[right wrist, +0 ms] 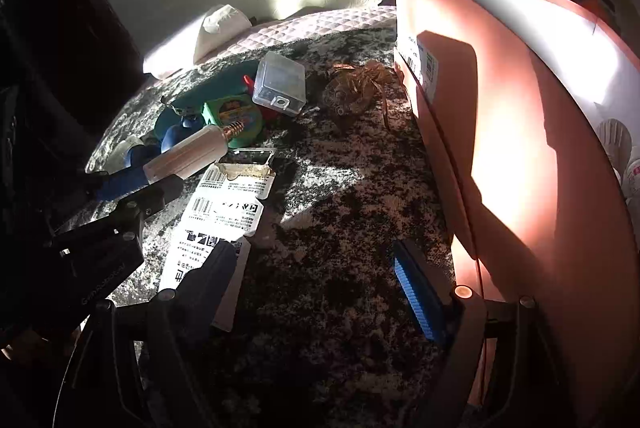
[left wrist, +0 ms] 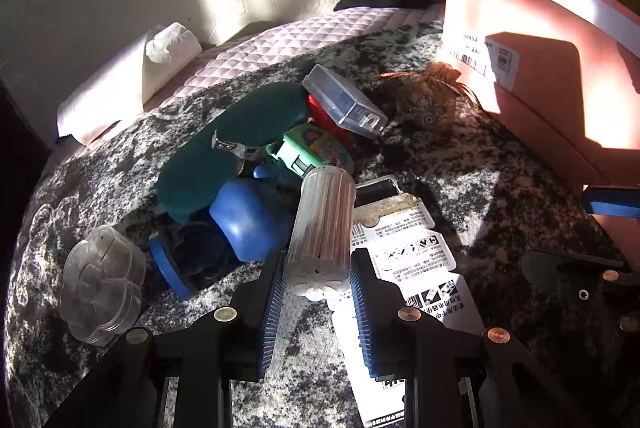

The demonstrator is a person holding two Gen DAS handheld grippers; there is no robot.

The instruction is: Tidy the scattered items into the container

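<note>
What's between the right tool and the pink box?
Nothing: only bare dark speckled blanket separates the open right tool from the pink box, per the right wrist view.

The left tool (left wrist: 318,276) is closed on something, while the right tool (right wrist: 316,292) gapes wide, holding nothing.

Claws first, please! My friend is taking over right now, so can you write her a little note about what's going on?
Left claw: closed on the ribbed clear bulb, gripping its lower end just above the dark patterned blanket.
Right claw: open, holding nothing, beside the pink box.
Still scattered: green case, blue pieces, clear hinged box, flower-shaped clear box, toy camera, gold mesh pouch, white packaging card.
Done: a few white items already show inside the box.
Left: put the bulb in the box, then everything else.
</note>
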